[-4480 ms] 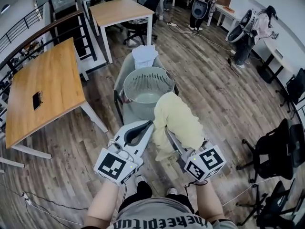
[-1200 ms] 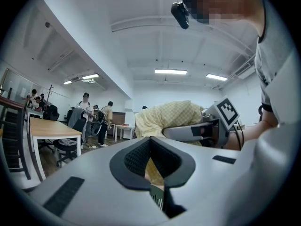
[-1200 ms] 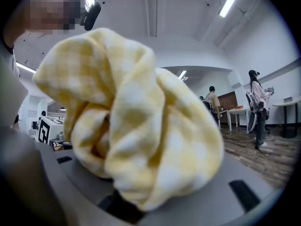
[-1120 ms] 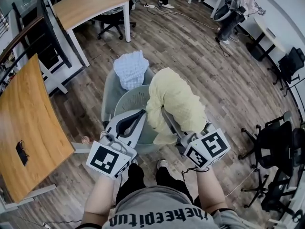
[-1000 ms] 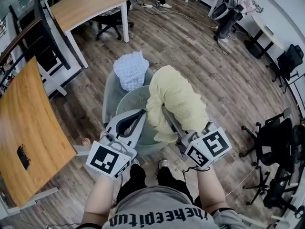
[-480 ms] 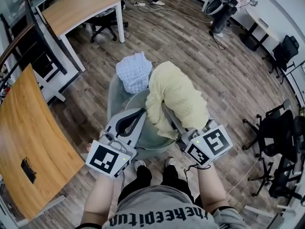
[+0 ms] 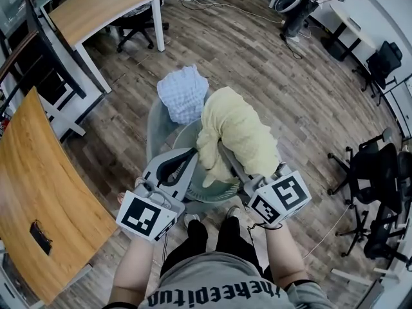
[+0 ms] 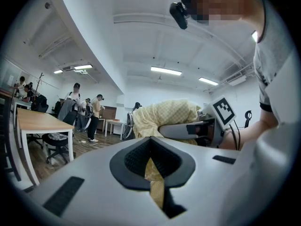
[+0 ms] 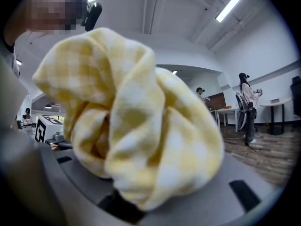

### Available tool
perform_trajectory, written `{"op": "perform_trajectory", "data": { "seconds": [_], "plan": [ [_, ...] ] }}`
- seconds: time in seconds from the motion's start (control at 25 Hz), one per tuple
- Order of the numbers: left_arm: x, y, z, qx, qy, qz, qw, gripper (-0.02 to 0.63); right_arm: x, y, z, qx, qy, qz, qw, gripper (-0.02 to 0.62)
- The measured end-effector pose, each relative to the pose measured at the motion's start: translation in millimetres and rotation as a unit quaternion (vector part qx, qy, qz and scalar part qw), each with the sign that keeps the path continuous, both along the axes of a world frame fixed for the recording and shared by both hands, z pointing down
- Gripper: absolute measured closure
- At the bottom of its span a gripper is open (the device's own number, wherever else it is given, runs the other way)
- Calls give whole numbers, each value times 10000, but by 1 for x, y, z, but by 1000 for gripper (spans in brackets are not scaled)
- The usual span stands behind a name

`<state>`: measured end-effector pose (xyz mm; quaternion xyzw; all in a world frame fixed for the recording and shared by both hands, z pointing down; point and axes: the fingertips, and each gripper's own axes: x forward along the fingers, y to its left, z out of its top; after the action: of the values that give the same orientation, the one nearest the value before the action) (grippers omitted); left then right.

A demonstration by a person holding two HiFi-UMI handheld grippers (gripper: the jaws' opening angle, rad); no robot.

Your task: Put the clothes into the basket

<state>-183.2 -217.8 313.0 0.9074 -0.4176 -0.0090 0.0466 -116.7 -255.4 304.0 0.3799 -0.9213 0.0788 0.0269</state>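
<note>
1. Yellow garment (image 7: 235,134): pale yellow-and-white check, soft, bunched into a rounded heap. Held above the basket's right half, spilling past its right rim. A thin strip of it is pinched in the left gripper (image 7: 192,154); the main bulk is clamped in the right gripper (image 7: 226,154). One loose end hangs down into the basket.
2. Basket (image 7: 222,190): round, grey, slotted wall, upright, mostly hidden under the cloth.
3. Blue garment (image 7: 183,94): light blue-and-white check, crumpled, lying just beyond the basket's far rim, beside the yellow one.
</note>
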Motion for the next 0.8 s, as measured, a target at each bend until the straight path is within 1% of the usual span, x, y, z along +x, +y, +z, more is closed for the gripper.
{"op": "perform_trajectory", "data": {
  "seconds": [0.16, 0.68, 0.8],
  "plan": [
    [-3, -1, 14, -158, -17, 37, 9999, 592, -2, -1, 20, -187, 98, 75, 9997, 387],
    [11, 2, 64, -683, -45, 149, 9975, 592, 17, 6, 90, -794, 284, 250, 9961, 385],
    [15, 4, 74, -735, -33, 161, 9972, 592, 21, 9, 104, -914, 308, 289, 9949, 385]
  ]
}}
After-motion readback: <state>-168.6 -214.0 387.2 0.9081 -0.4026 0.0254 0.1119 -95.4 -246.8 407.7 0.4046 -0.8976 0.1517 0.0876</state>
